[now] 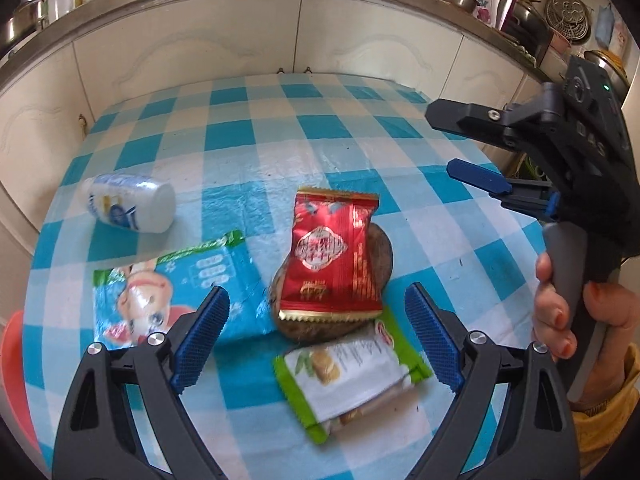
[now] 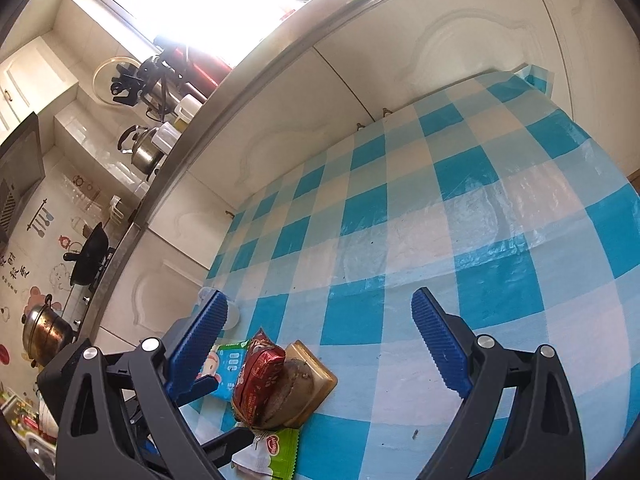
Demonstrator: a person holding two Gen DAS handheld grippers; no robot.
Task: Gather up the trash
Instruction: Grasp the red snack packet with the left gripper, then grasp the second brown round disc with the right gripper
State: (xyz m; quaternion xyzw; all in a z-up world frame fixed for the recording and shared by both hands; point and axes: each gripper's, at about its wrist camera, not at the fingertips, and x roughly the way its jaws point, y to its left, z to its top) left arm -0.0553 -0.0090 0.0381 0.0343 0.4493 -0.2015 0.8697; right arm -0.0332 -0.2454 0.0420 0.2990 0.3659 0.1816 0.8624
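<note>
left gripper (image 1: 316, 332): jaws spread, empty, over the red wrapper (image 1: 334, 254) | right gripper (image 2: 318, 354): jaws spread, empty | trash: red wrapper atop a brown piece (image 1: 380, 252) mid-surface (image 1: 248, 140); green wrapper (image 1: 352, 376) just beside; blue pack (image 1: 168, 280) and white bottle (image 1: 130, 208) toward the left edge

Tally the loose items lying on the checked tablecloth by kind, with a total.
Snack wrappers: 2, red wrapper and green-and-white wrapper
Wipes packs: 1, blue-green pack
Bottles: 1, white bottle on its side
Brown round things under the red wrapper: 1
Total: 5
</note>
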